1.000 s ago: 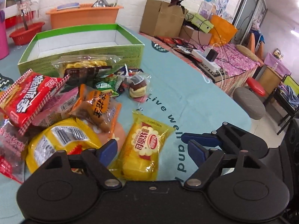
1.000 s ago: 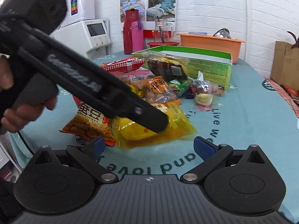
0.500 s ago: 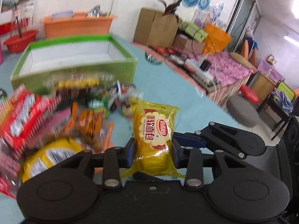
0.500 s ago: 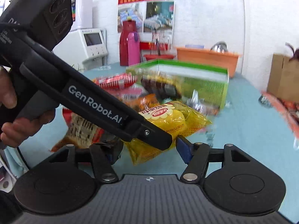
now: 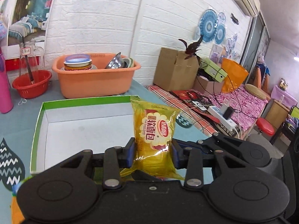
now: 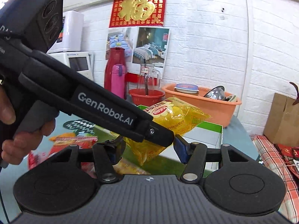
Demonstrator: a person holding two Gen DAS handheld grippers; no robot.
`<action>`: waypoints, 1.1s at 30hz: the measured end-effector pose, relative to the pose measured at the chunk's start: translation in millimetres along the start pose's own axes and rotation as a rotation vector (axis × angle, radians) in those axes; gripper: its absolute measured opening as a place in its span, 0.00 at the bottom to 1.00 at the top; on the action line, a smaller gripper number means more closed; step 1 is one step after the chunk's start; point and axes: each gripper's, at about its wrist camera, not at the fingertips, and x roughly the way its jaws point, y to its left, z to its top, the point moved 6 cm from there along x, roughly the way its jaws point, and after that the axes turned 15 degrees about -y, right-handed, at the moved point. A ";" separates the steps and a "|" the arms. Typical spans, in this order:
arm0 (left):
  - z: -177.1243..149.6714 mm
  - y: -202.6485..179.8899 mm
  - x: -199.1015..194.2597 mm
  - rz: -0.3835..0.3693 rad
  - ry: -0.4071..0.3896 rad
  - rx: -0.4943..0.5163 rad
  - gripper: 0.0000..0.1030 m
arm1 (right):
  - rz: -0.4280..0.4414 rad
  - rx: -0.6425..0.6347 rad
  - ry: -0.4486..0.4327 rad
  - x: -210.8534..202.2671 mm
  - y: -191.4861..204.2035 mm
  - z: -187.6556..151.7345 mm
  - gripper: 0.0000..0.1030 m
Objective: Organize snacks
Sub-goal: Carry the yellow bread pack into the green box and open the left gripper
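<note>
A: Where is the yellow snack bag (image 5: 156, 130)?

B: It is up in the air, in front of the green box (image 5: 82, 115). The left gripper (image 5: 152, 152) has it. The two blue pads (image 5: 130, 152) squeeze the bag near its bottom, one on each side, and the bag stands up tall.

A: What about the right gripper (image 6: 147, 151)?

B: Its jaws are closing. The bottom of the bag hangs near the gap between them, but I cannot see the pads press on it. The left gripper's long black body crosses in front, and a hand (image 6: 22, 130) holds its handle.

A: Is the box on the table?

B: Yes, on the blue tablecloth (image 5: 16, 119). It is white inside. Behind it sit an orange tub (image 5: 93, 80) with dishes and a red basket (image 5: 30, 83). More snacks (image 6: 72, 140) lie low on the left in the right camera's view, a bit blurry.
</note>
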 end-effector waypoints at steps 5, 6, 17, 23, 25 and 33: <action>4.3 21.3 30.3 -0.003 0.035 -0.032 0.42 | -0.025 0.020 0.025 26.8 -16.2 -5.9 0.88; 3.1 24.5 35.4 -0.001 0.043 -0.034 0.42 | -0.026 0.029 0.034 31.8 -18.6 -8.3 0.88; -5.7 46.5 69.3 0.003 0.107 -0.042 0.42 | -0.041 0.078 0.107 60.3 -32.1 -30.6 0.88; -10.0 48.8 76.2 0.012 0.121 -0.031 0.47 | -0.044 0.082 0.125 67.2 -34.7 -37.2 0.89; -10.7 48.9 77.1 0.028 0.120 -0.016 0.54 | -0.044 0.079 0.125 66.9 -34.4 -38.1 0.91; -1.4 59.6 64.0 0.133 0.024 -0.034 1.00 | -0.081 -0.015 0.077 59.7 -31.6 -31.7 1.00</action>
